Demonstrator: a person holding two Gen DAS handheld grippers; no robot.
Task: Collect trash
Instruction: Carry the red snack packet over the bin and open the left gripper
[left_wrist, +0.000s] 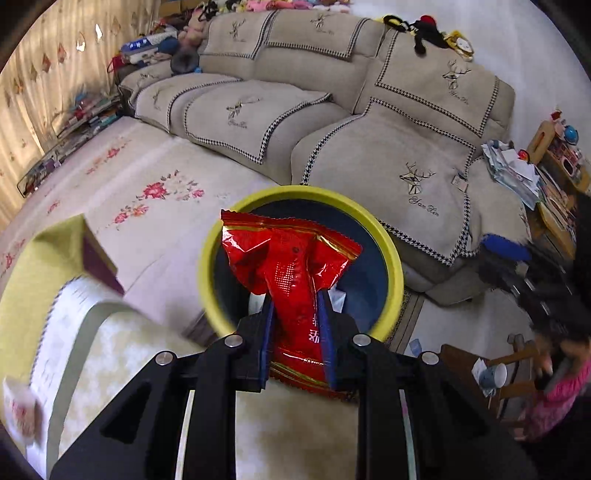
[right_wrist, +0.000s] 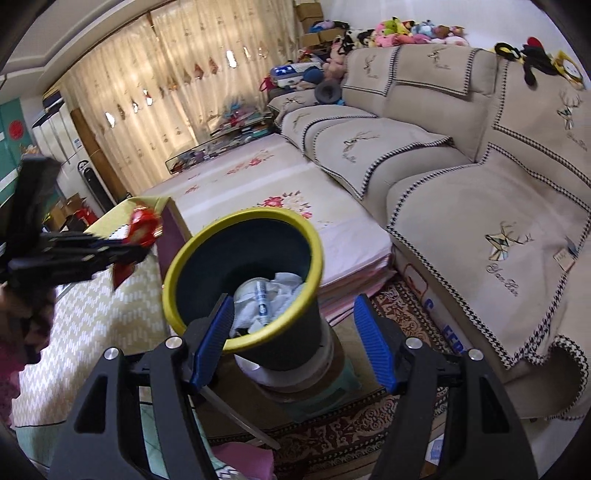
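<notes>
A beige cloth-covered sofa (right_wrist: 461, 177) stands behind the round dark bin with a yellow rim (right_wrist: 242, 273), which holds crumpled white paper (right_wrist: 269, 299). Above the bin's mouth, the left gripper (left_wrist: 297, 295) pinches a shiny red plastic wrapper (left_wrist: 291, 262). The right gripper (right_wrist: 295, 328) hangs just beside the bin, blue pads spread wide and holding nothing.

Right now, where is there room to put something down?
The flowered mat between sofa and table is bare. The sofa seats are free too. The bin already holds paper; the sofa's far end is crowded with toys.

home living room | sofa (right_wrist: 461, 155) | curtains (right_wrist: 155, 92) | plush toys (right_wrist: 399, 29)
</notes>
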